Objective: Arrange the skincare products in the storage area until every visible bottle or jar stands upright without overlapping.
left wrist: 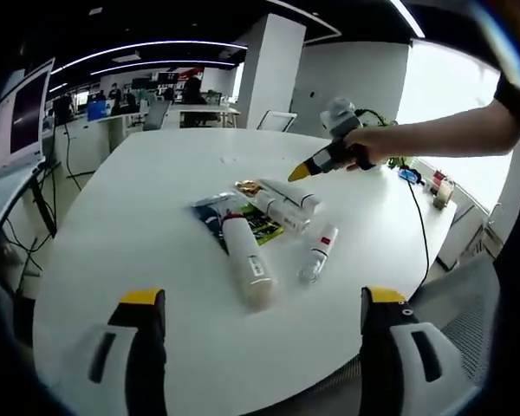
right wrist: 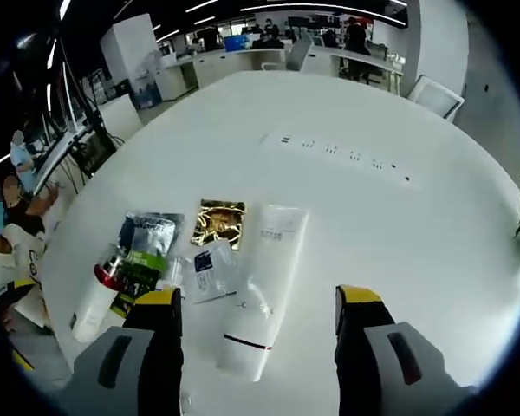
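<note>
Left gripper view: white round table point(left wrist: 156, 199) bearing a loose cluster of skincare items near its middle. Large white tube point(left wrist: 247, 260) lying flat, cap end toward the camera, resting partly on flat sachets point(left wrist: 217, 212). Second white tube point(left wrist: 286, 208) lying across the far side of the cluster; small bottle with a red label point(left wrist: 319, 253) lying on its side just right of the large tube, apart from it. Contents of tubes and bottle not discernible. Left gripper point(left wrist: 260, 299) low over the near table edge, jaws spread wide, nothing between them. Right gripper point(left wrist: 316, 165) held by a hand point(left wrist: 373, 143) above the far side of the cluster.

Right gripper view: right gripper point(right wrist: 258, 303) with jaws wide apart and empty, straddling the capped end of a white tube point(right wrist: 264, 295) below. Gold sachet point(right wrist: 218, 223), small white sachet point(right wrist: 210, 270) and dark sachet point(right wrist: 147, 234) lying left of the tube; a red-capped bottle point(right wrist: 100, 299) lying near the table edge. Broad bare tabletop point(right wrist: 373, 217) beyond and right of the items.
</note>
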The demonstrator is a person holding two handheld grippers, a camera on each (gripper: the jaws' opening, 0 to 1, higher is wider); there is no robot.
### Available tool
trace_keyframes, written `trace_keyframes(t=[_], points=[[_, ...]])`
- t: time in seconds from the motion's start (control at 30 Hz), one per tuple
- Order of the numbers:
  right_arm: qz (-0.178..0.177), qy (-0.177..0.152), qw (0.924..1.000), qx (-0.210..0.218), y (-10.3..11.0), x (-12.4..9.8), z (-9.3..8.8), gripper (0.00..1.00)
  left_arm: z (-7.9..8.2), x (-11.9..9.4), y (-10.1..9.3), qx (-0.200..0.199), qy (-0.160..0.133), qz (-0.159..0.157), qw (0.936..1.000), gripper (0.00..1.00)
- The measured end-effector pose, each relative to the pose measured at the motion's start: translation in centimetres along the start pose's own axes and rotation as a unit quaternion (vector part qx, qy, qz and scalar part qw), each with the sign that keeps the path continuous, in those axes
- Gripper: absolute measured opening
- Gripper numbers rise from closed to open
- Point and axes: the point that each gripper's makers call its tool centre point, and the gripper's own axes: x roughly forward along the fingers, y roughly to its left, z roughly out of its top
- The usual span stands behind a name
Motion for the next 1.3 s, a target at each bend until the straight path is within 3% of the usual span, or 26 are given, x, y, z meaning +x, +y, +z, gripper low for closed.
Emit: trace_keyframes(t=[0.43,0.77,1.17,1.3], points=[[-0.010,0.021,0.9997,-0.005,-0.4,3.4,0.7,0.64,0.1,-0.1,0.2,-0.018,0.004,0.003,0.9998,0.87],[-0.029,0.044,0.9973,-0.051,-1.2,5.0,1.0,0.61,-0.1,0.0,0.5,-0.029,0.008,0.005,0.9995,0.86],[-0.047,0.061,0.9936,-0.084,-1.5,6.4,1.4,0.50,-0.1,0.0,0.8,-0.034,0.007,0.010,0.9993,0.86],[-0.060,0.072,0.9922,-0.083,-2.1,6.5,1.0,0.41,-0.1,0.0,0.8,-0.035,0.007,0.011,0.9993,0.85]])
